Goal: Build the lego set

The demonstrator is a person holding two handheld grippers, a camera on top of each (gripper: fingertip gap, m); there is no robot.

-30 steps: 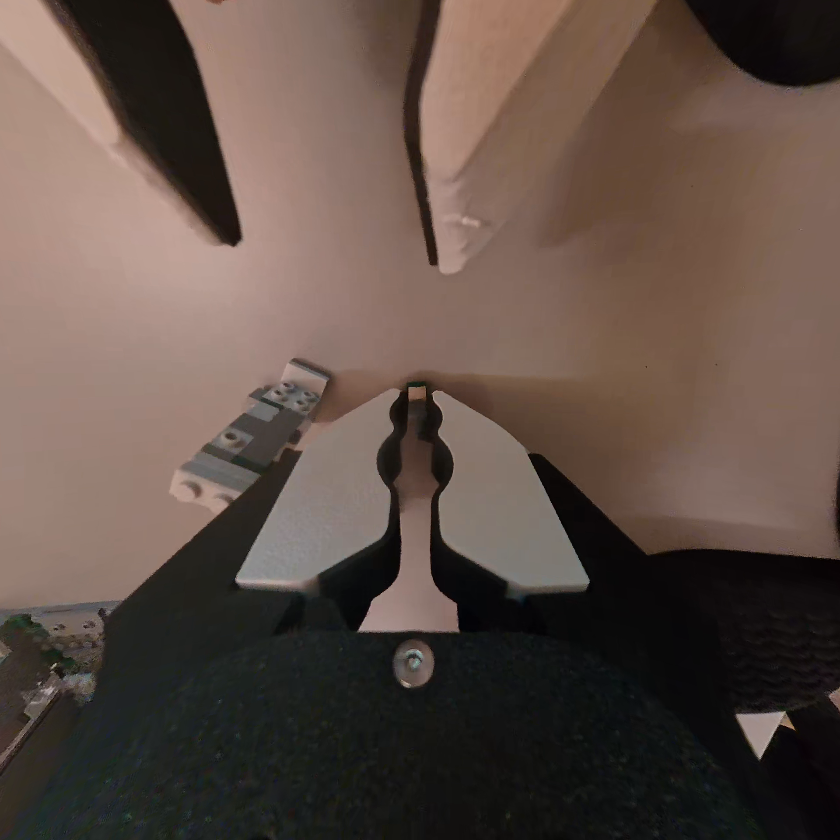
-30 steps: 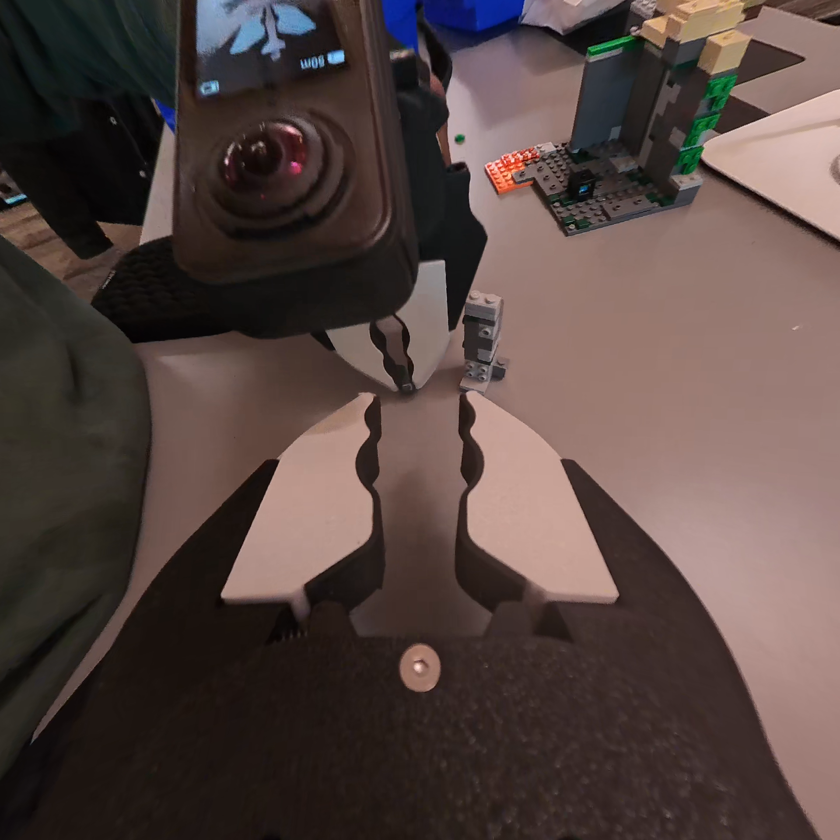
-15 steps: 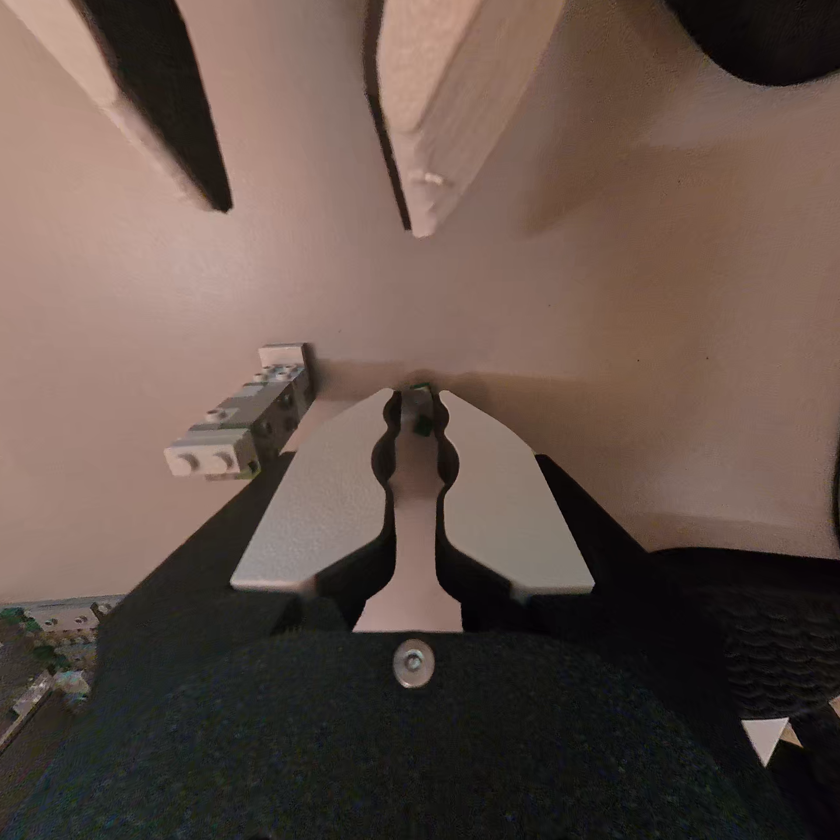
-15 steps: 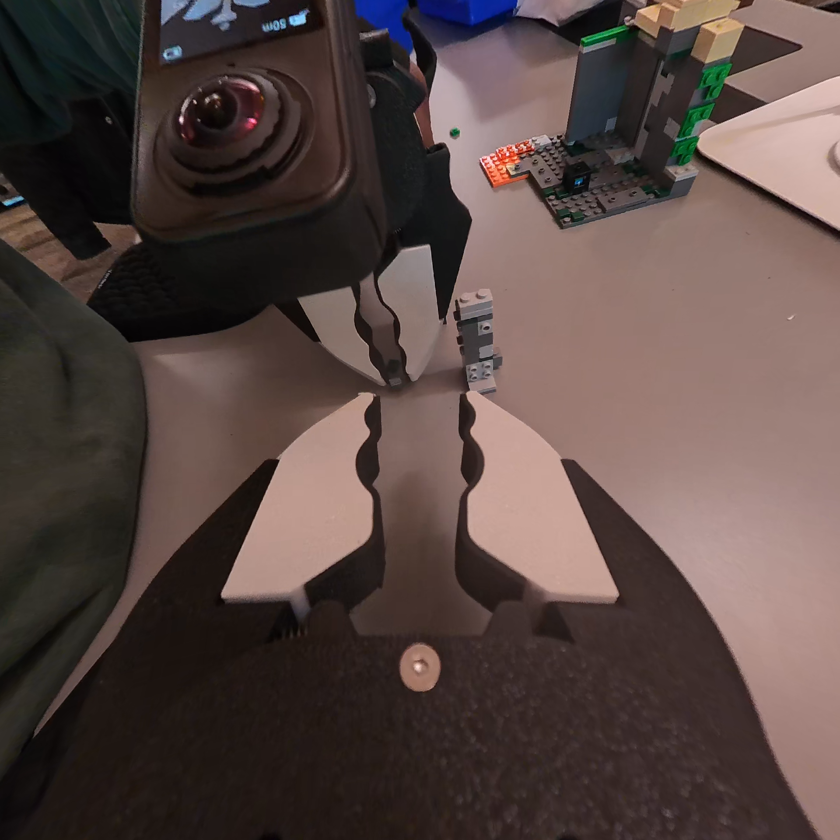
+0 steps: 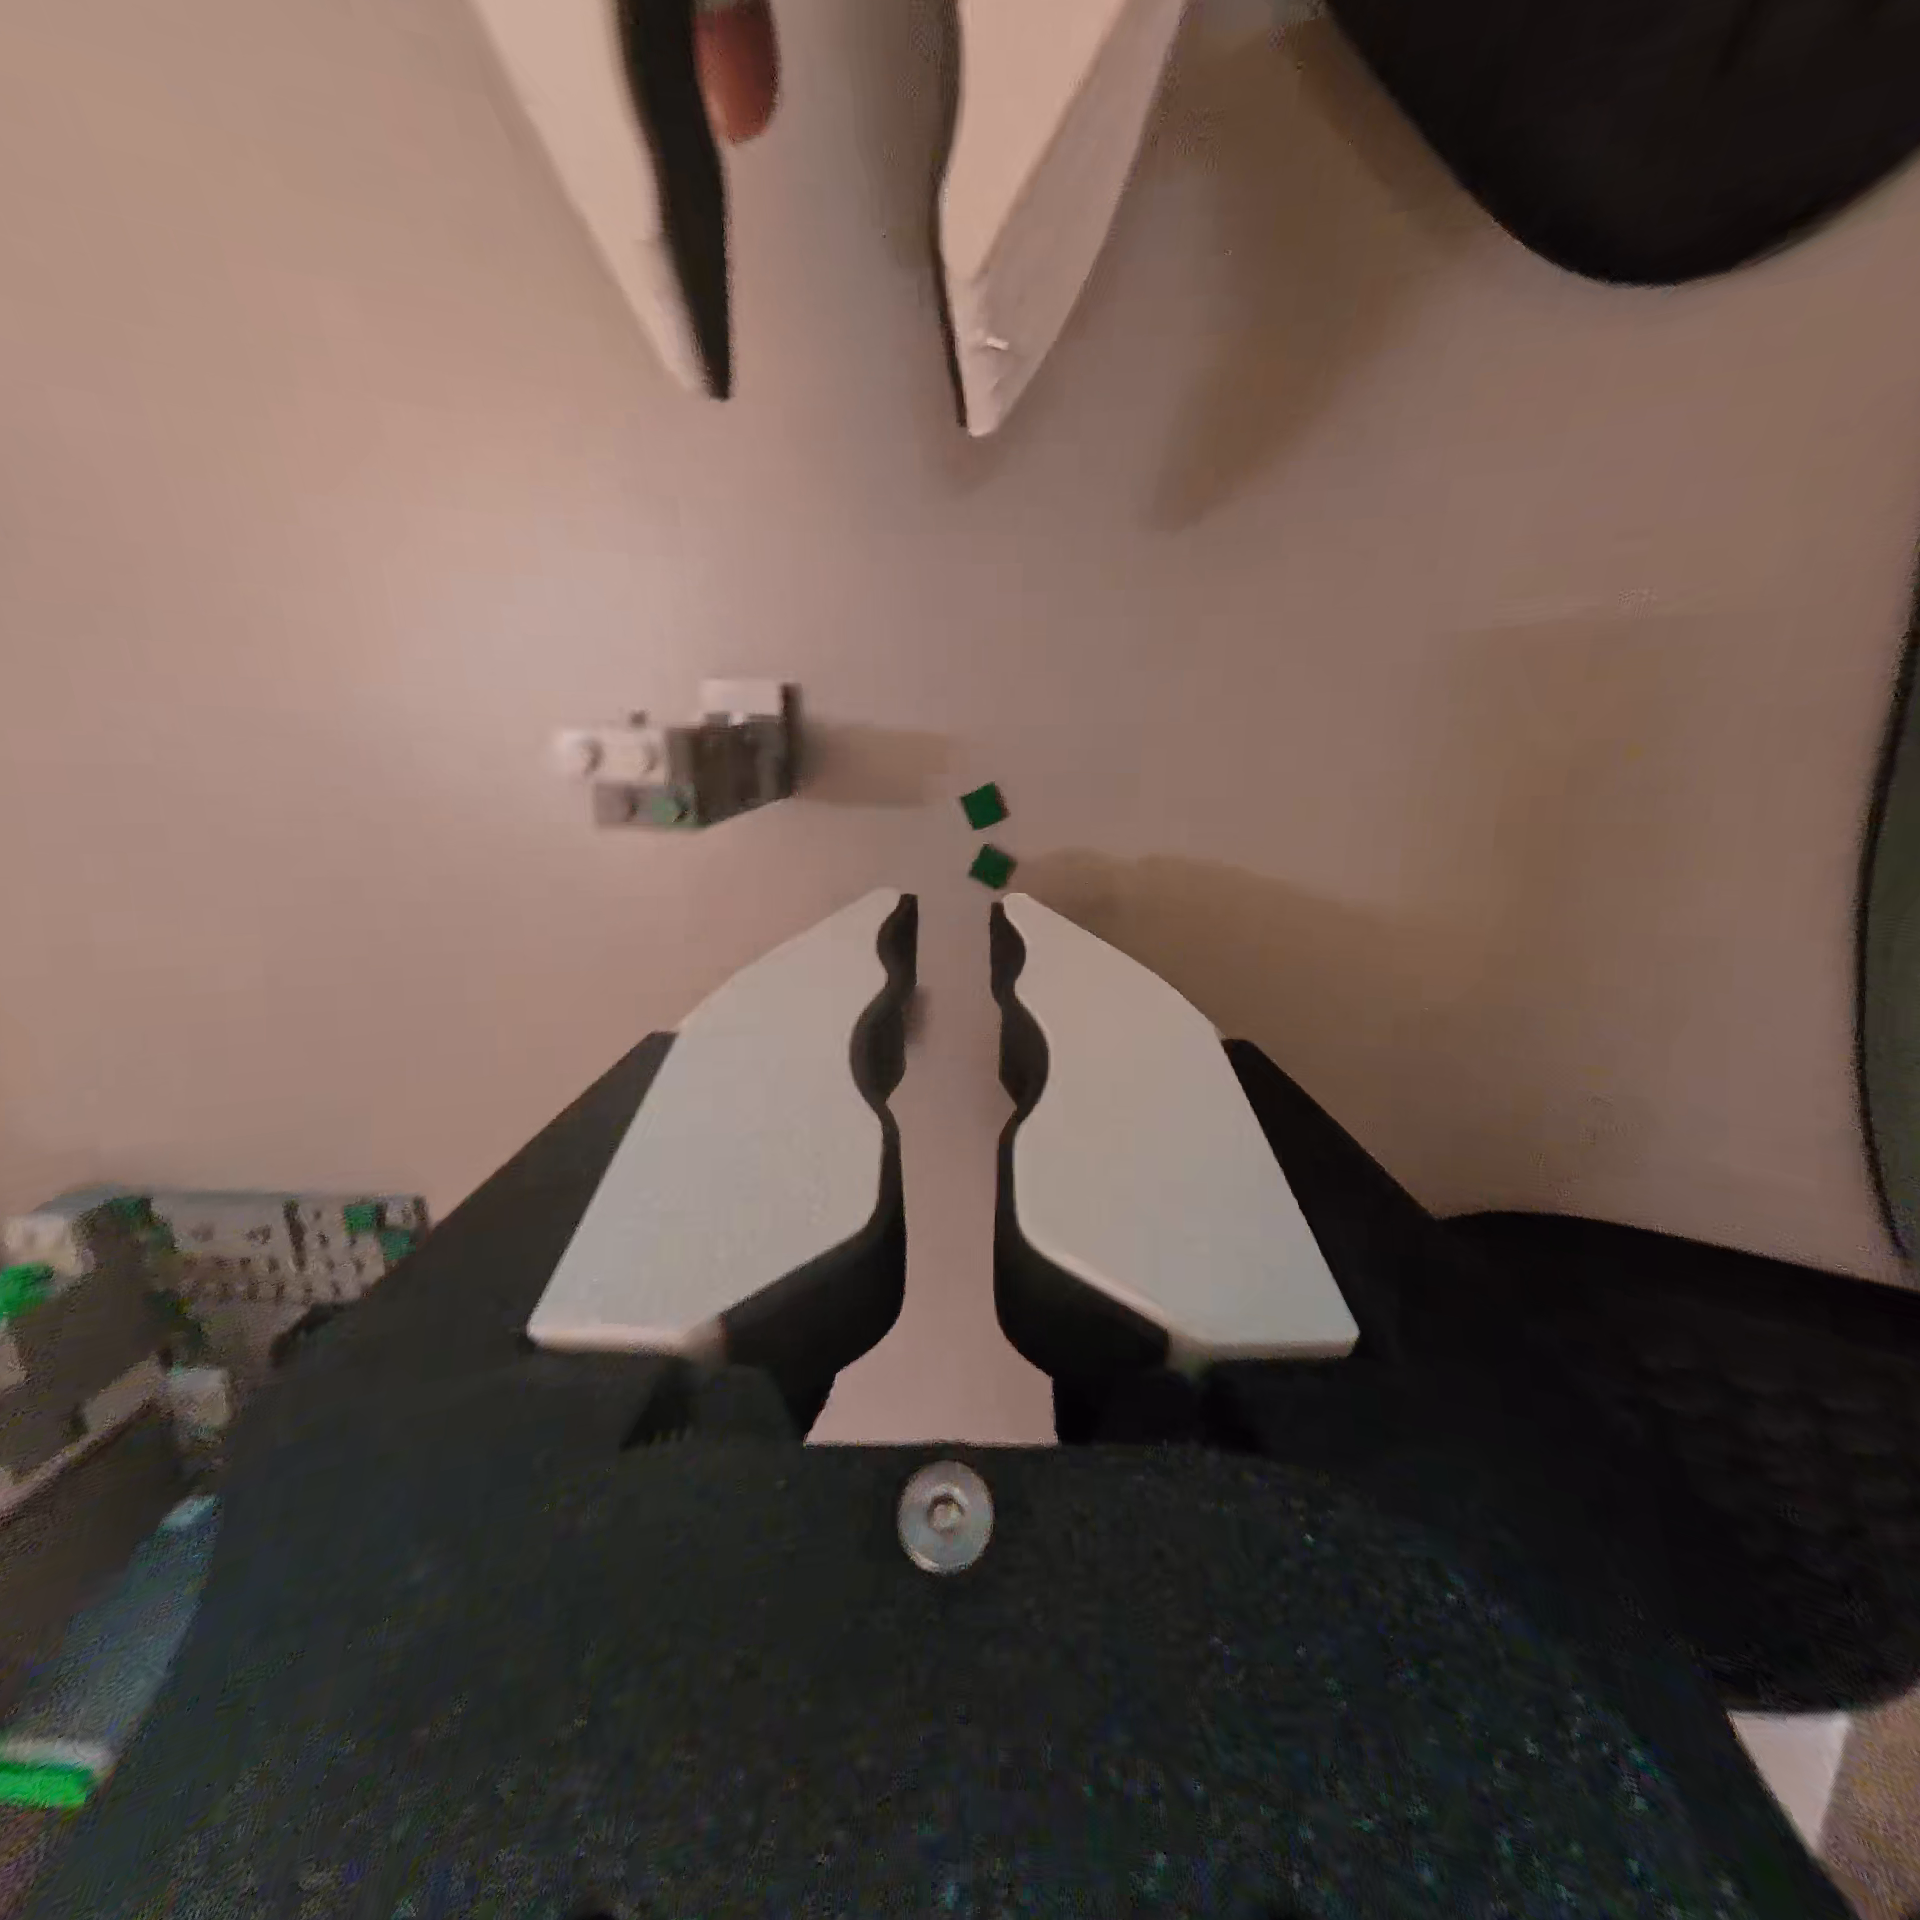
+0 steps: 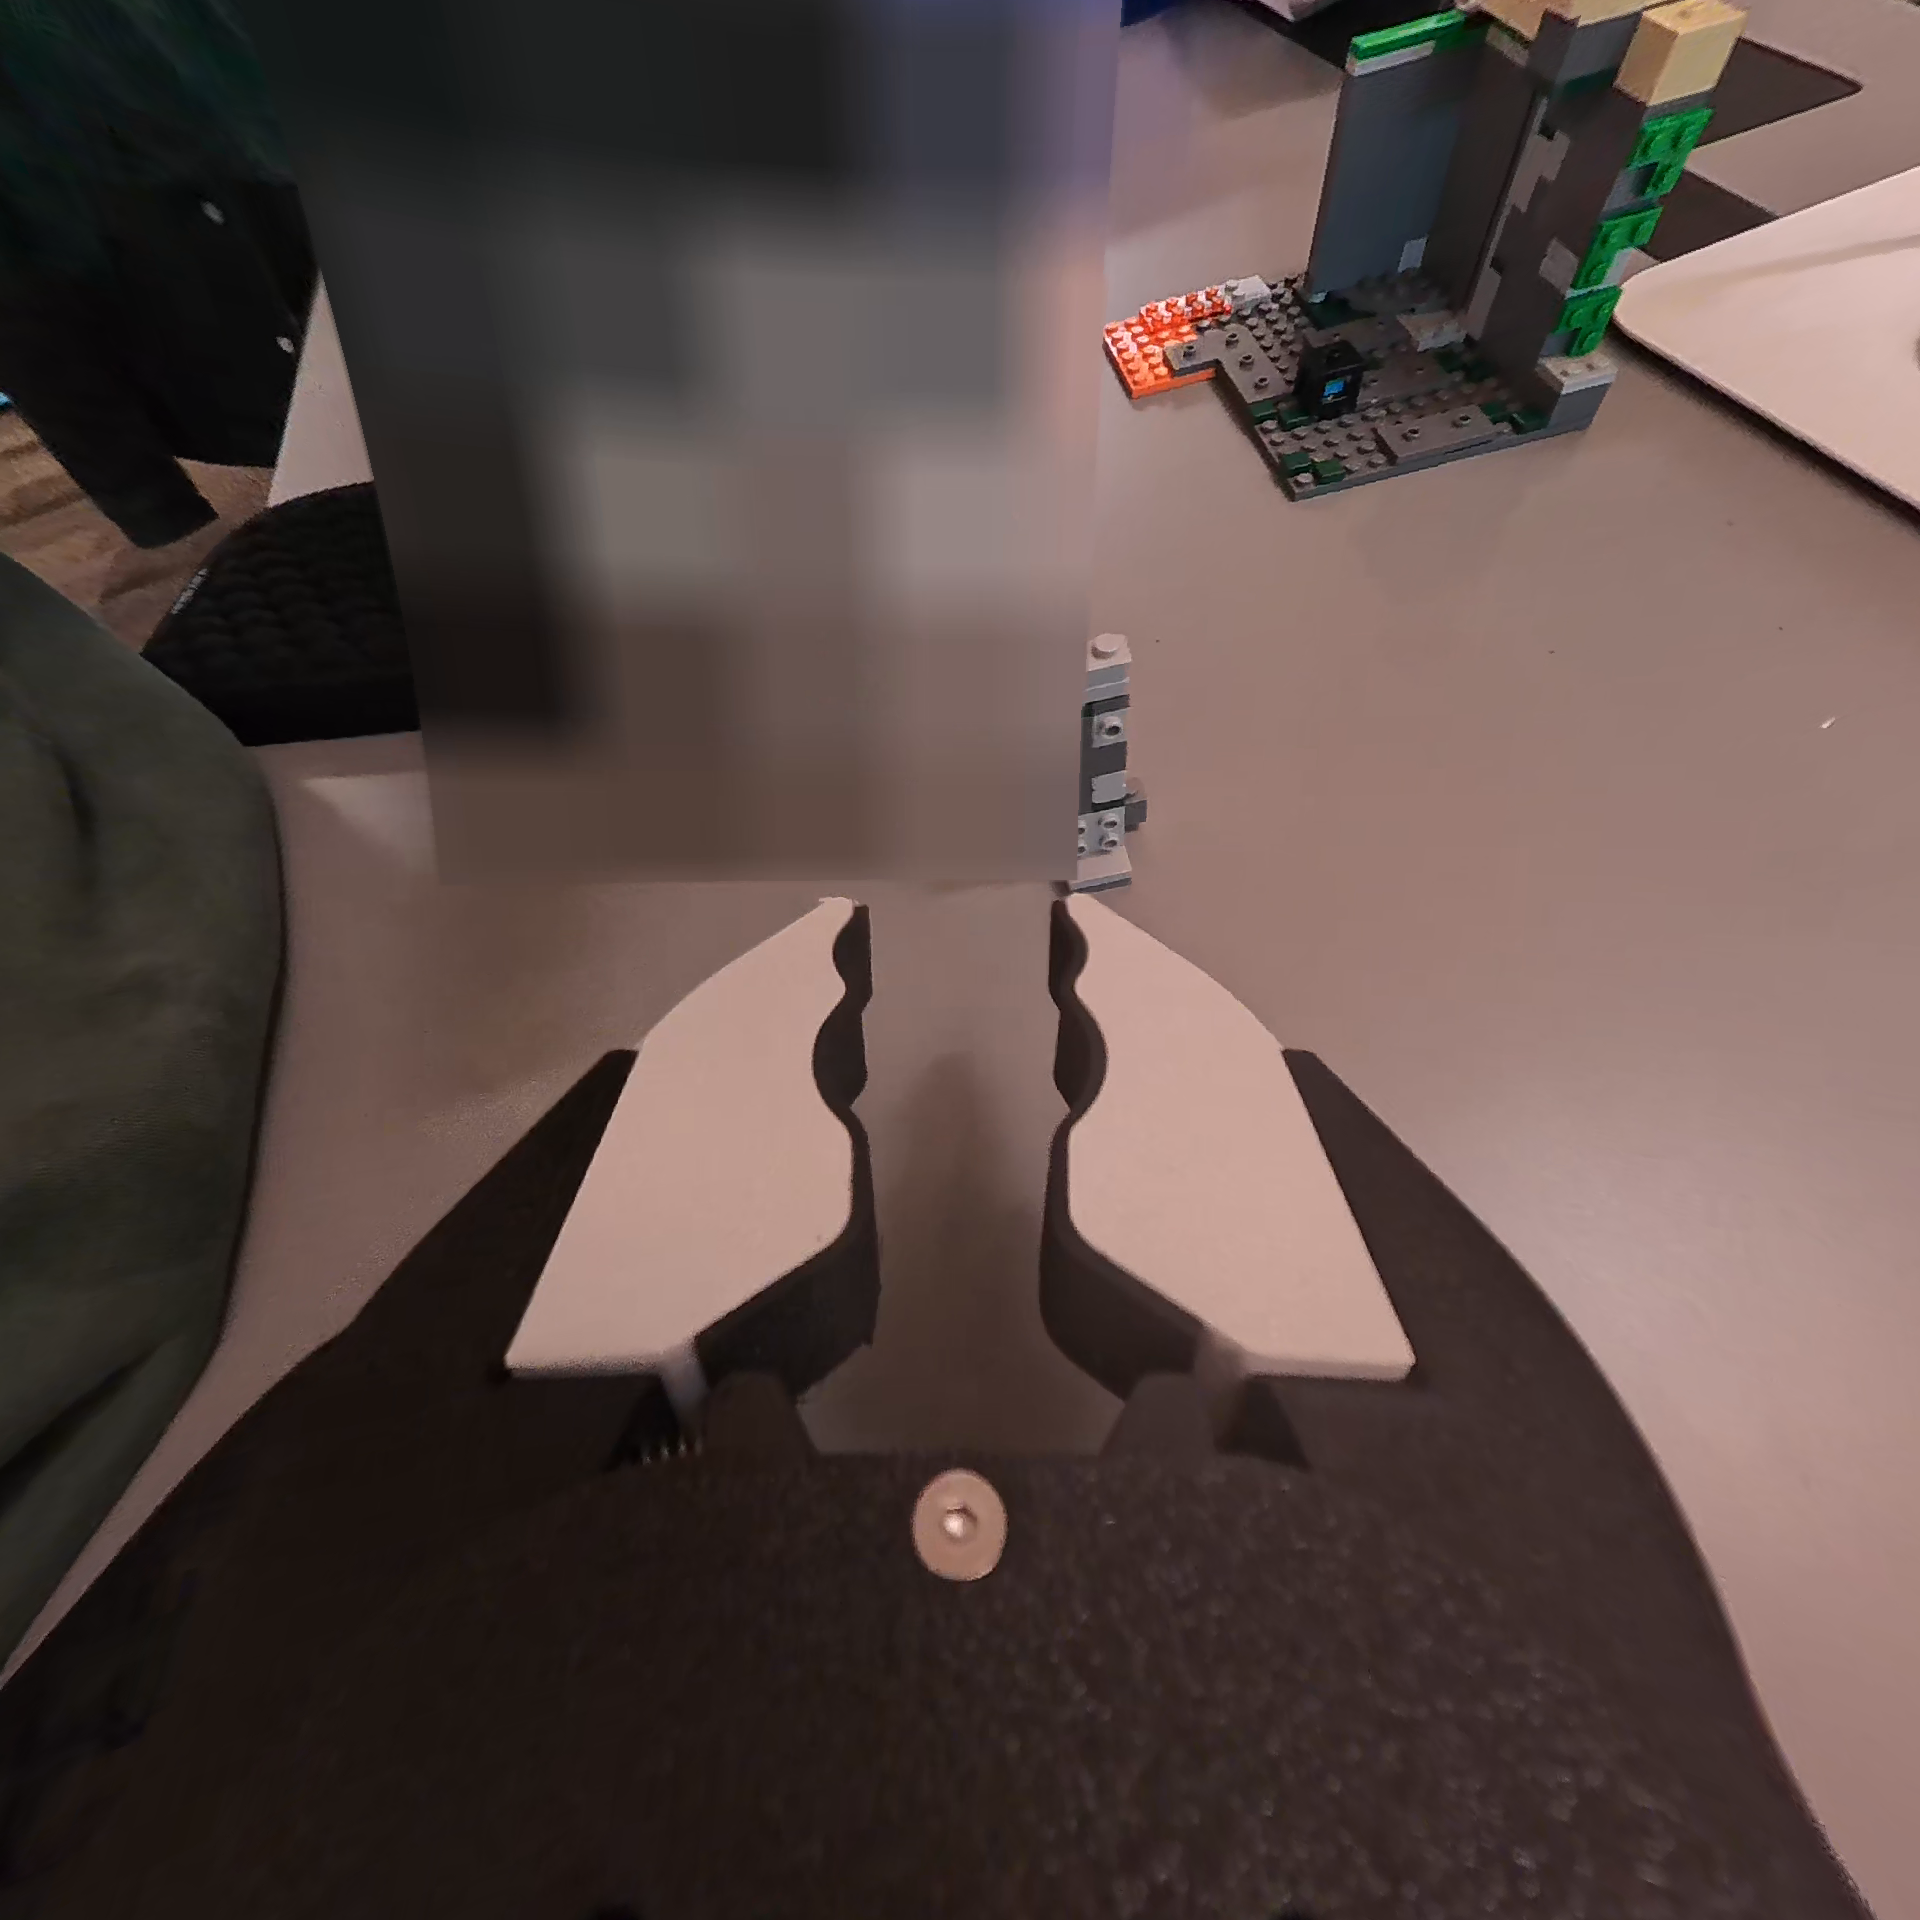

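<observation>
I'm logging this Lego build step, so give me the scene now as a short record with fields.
surface: grey table
left gripper: jaws slightly apart, holding nothing
right gripper: jaws open, empty
loose parts: two small green pieces on the table just beyond the left gripper's tips
sub-assembly: small grey brick column standing upright
main build: grey and green tower on a studded base, far right

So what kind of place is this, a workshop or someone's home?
Probably an office or lab desk, though I can't be sure. A plain grey table holds a half-built lego model, there is a black mesh chair beside it, and a dark jacket hangs behind.
</observation>
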